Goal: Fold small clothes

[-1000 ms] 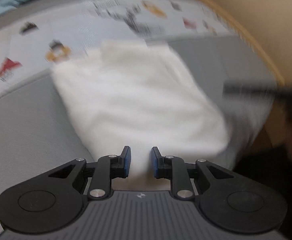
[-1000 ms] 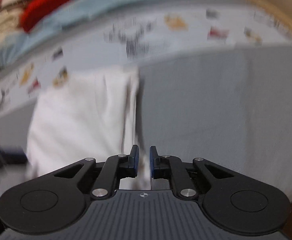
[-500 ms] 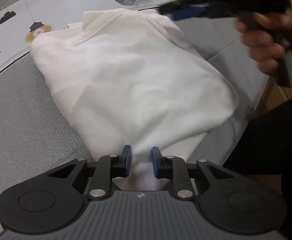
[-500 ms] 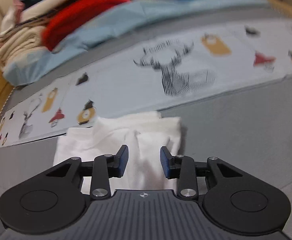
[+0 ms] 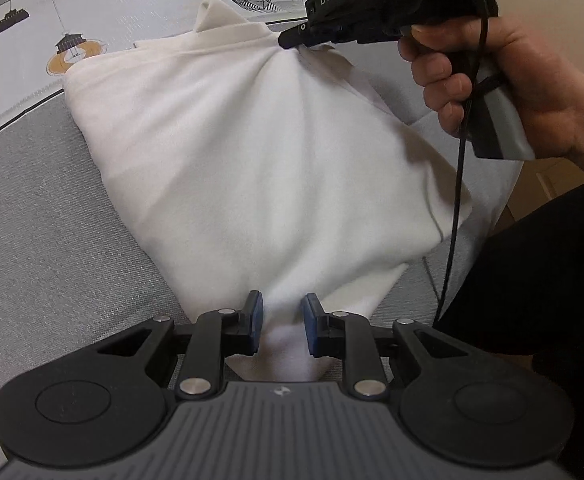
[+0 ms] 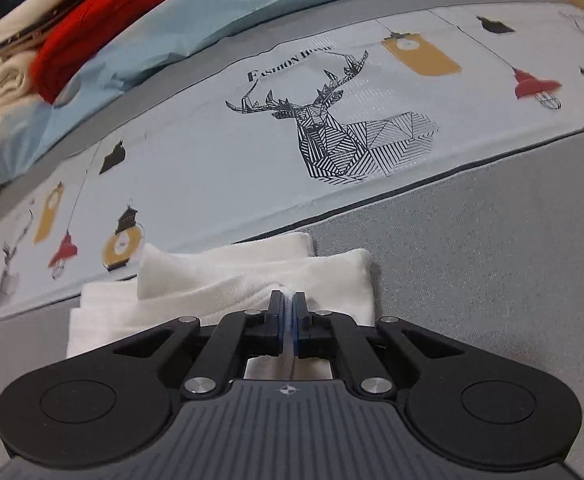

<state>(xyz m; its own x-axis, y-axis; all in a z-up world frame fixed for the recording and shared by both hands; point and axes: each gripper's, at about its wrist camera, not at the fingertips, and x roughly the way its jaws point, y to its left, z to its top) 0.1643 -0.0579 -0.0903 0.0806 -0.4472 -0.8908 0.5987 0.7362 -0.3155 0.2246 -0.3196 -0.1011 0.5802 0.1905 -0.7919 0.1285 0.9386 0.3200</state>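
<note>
White garment spread across the centre of the left wrist view, on grey bedding, its far edge reaching the printed sheet at upper left. Left gripper at bottom centre, jaws narrow, a bunched corner of the garment pinched between the blue pads. Right gripper at upper right of the same view, gripped by a hand, tip clamped on the garment's far edge, cloth drawn into radiating creases toward that tip. Black cable hanging from the handle down the right side.

In the right wrist view, right gripper at bottom centre, jaws nearly together, a thin fold of white garment caught between them. Folded layers of cloth stacked just beyond the tips. Deer print on the sheet at centre. Pale blue fabric and red cloth piled at upper left.
</note>
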